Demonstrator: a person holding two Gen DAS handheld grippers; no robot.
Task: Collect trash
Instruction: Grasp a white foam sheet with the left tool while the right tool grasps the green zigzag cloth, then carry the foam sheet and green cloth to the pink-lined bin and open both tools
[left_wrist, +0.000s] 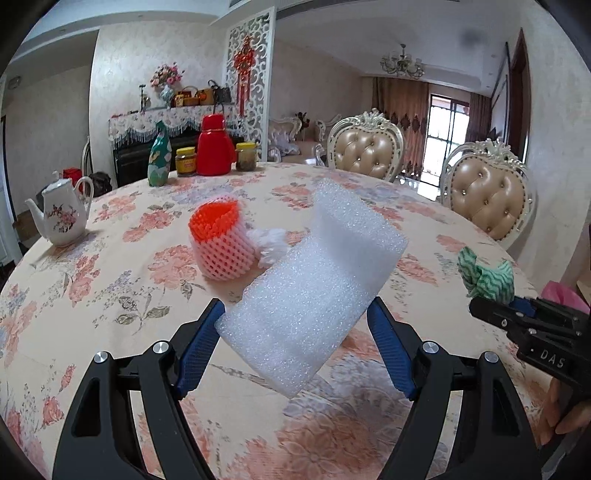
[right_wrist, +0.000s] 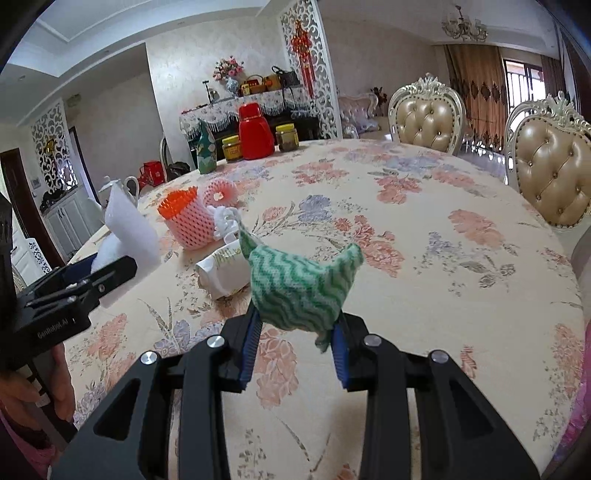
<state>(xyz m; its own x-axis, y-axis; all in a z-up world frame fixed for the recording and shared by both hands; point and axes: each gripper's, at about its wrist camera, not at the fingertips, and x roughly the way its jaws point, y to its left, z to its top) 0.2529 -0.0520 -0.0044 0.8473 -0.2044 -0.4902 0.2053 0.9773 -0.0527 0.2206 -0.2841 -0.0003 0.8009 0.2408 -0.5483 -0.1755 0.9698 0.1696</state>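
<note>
Gripping a white foam sheet (left_wrist: 314, 291), the left gripper (left_wrist: 295, 314) has its jaws wide, blue pads against both sides of the folded foam, which is lifted clear of the table (left_wrist: 110, 280). Right gripper (right_wrist: 295, 325) is narrow, clamped on a crumpled green-and-white wavy cloth (right_wrist: 301, 284), also held above the tablecloth. Left-wrist view shows that cloth (left_wrist: 485, 275) off to the right, well apart from the foam.

Still on the table: an orange-and-white foam fruit net (left_wrist: 219, 242) standing open end up, a white fluffy scrap (left_wrist: 269, 243) touching it, a second pink net (right_wrist: 221, 192) behind, and a white paper wrapper (right_wrist: 225, 269) just beyond the cloth. Far edge: teapot (left_wrist: 61, 218), red thermos (left_wrist: 214, 147), two jars.
</note>
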